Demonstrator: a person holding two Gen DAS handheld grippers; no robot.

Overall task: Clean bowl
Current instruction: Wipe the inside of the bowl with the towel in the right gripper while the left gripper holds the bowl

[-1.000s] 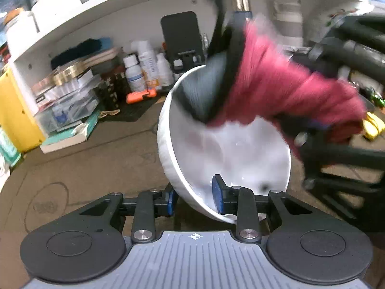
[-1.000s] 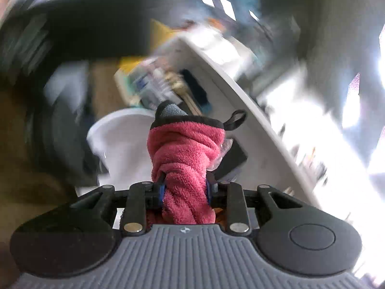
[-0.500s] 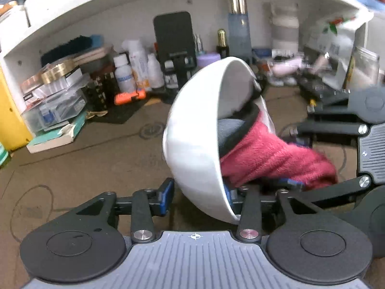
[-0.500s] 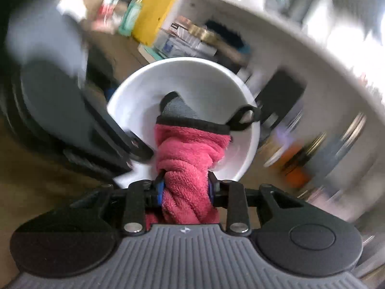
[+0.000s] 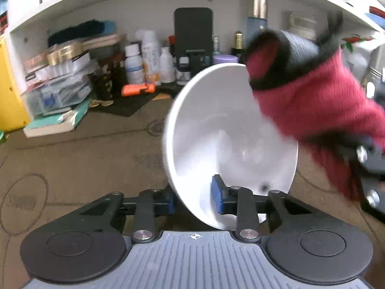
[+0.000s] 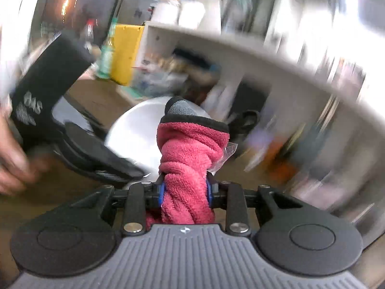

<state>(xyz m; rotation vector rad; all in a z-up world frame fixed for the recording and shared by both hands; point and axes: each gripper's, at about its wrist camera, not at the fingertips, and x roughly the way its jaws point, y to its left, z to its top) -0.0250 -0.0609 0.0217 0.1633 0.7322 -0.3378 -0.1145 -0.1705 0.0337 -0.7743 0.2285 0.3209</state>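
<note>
A white bowl (image 5: 216, 132) is held tilted on its side above the brown table, its inside facing the left wrist camera. My left gripper (image 5: 193, 197) has the bowl's lower rim between its blue pads, and its jaws are closing on it. A small dark speck (image 5: 264, 187) sits inside near the lower rim. The red cloth (image 5: 312, 103) with black trim hangs at the bowl's upper right edge, blurred. In the right wrist view my right gripper (image 6: 184, 192) is shut on this twisted red cloth (image 6: 187, 149), with the bowl (image 6: 134, 132) just beyond it.
A white shelf (image 5: 144, 2) at the back holds bottles (image 5: 149, 57), a black phone stand (image 5: 193, 33), an orange tool (image 5: 138, 89) and stacked boxes and books (image 5: 55, 91). A yellow cabinet (image 5: 9, 91) stands at the left. A hand (image 6: 12, 159) grips the left tool.
The bowl has turned its opening back toward the left camera. The red cloth has come out of the bowl and risen to its upper right rim. The right view swung and rolled.
</note>
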